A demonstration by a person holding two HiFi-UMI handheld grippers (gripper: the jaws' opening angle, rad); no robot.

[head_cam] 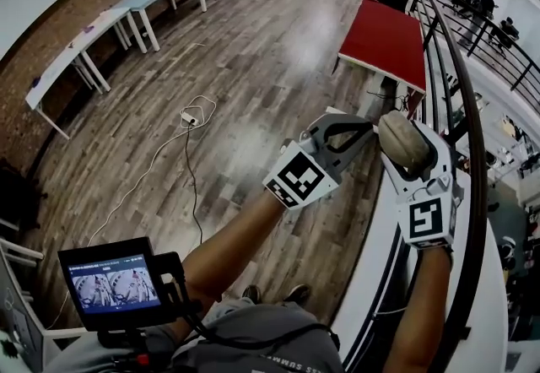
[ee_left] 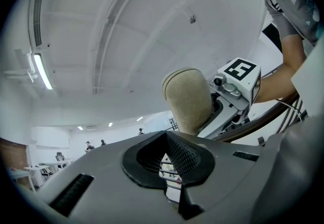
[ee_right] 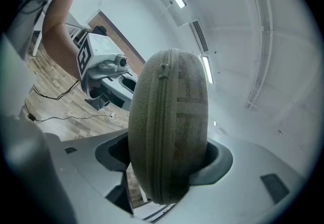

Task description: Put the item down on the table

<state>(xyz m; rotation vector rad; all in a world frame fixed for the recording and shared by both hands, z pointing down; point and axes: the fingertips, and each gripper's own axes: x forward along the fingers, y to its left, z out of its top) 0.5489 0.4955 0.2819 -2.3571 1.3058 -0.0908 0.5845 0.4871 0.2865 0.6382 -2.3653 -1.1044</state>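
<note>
A beige zippered case (head_cam: pixel 402 142) is held up in the air, well above the wooden floor, with my right gripper (head_cam: pixel 412 162) shut on it. In the right gripper view the case (ee_right: pixel 169 116) stands on edge between the jaws of the right gripper (ee_right: pixel 167 164), zip facing the camera. My left gripper (head_cam: pixel 364 128) is raised just left of the case and holds nothing; its jaws meet at the tip. In the left gripper view the left gripper (ee_left: pixel 169 161) points up at the ceiling, with the case (ee_left: pixel 188 99) just beyond it.
A red table (head_cam: pixel 384 42) stands ahead. A curved dark railing (head_cam: pixel 462 118) runs along the right. White tables (head_cam: pixel 84 51) line the brick wall at left. A cable (head_cam: pixel 190 120) lies on the floor. A small monitor (head_cam: pixel 114 283) sits at lower left.
</note>
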